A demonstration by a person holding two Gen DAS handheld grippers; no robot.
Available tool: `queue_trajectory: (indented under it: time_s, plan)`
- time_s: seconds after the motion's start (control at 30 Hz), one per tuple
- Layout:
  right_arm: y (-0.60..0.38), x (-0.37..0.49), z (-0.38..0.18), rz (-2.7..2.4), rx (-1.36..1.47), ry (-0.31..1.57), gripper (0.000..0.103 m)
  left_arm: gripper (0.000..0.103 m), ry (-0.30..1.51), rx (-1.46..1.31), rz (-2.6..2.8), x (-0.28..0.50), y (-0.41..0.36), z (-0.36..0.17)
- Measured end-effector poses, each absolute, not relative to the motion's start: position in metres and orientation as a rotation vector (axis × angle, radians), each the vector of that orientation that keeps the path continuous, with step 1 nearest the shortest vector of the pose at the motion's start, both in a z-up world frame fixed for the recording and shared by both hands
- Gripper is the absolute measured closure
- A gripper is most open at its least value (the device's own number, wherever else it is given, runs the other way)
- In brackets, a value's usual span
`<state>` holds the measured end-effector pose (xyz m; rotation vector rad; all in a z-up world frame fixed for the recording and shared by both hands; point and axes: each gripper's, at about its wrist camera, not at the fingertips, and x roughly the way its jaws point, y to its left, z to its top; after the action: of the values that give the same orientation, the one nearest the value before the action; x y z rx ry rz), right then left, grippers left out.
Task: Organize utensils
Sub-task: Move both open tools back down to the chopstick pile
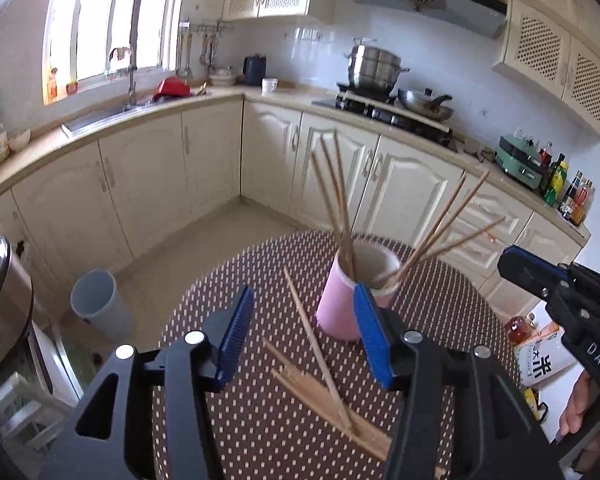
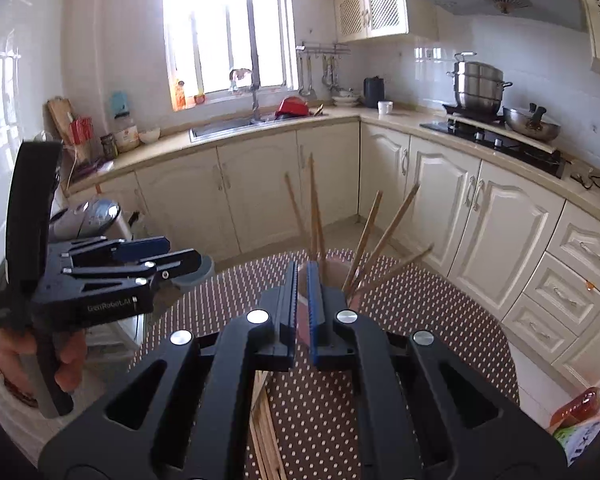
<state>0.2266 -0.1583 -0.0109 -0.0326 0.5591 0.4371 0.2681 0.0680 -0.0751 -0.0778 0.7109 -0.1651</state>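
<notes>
A pink cup [image 1: 342,306] stands on the round brown polka-dot table [image 1: 260,432] and holds several wooden chopsticks [image 1: 336,196] fanned upward. More loose chopsticks [image 1: 320,392] lie in a pile on the table in front of the cup. My left gripper [image 1: 304,332] is open above the pile, its right finger beside the cup. My right gripper [image 2: 303,300] is shut with nothing visible between its pads, hovering just before the cup [image 2: 336,270]. It also shows at the right of the left wrist view [image 1: 516,270]. Loose chopsticks [image 2: 266,436] lie below it.
Cream cabinets line the kitchen beyond the table. A grey bin [image 1: 100,304] stands on the floor at left. A rice cooker [image 1: 0,300] sits at the left edge. A bottle and a rice bag [image 1: 540,356] sit right of the table.
</notes>
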Motion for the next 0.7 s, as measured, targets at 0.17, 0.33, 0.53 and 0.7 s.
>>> queue_trajectory:
  time_s: [0.17, 0.33, 0.53, 0.7]
  plan:
    - [-0.144, 0.227, -0.060, 0.459, -0.043, 0.680, 0.097, 0.051, 0.802, -0.108, -0.130, 0.261, 0.085, -0.115]
    - [-0.126, 0.241, -0.109, 0.484, -0.030, 0.807, 0.097, 0.051, 0.864, -0.155, -0.093, 0.260, 0.101, -0.150]
    - [-0.106, 0.266, -0.156, 0.487, 0.001, 0.923, 0.097, 0.051, 0.945, -0.186, -0.061, 0.265, 0.111, -0.187]
    - [-0.095, 0.284, -0.178, 0.456, 0.002, 0.968, 0.097, 0.051, 0.986, -0.211, -0.051, 0.273, 0.115, -0.204]
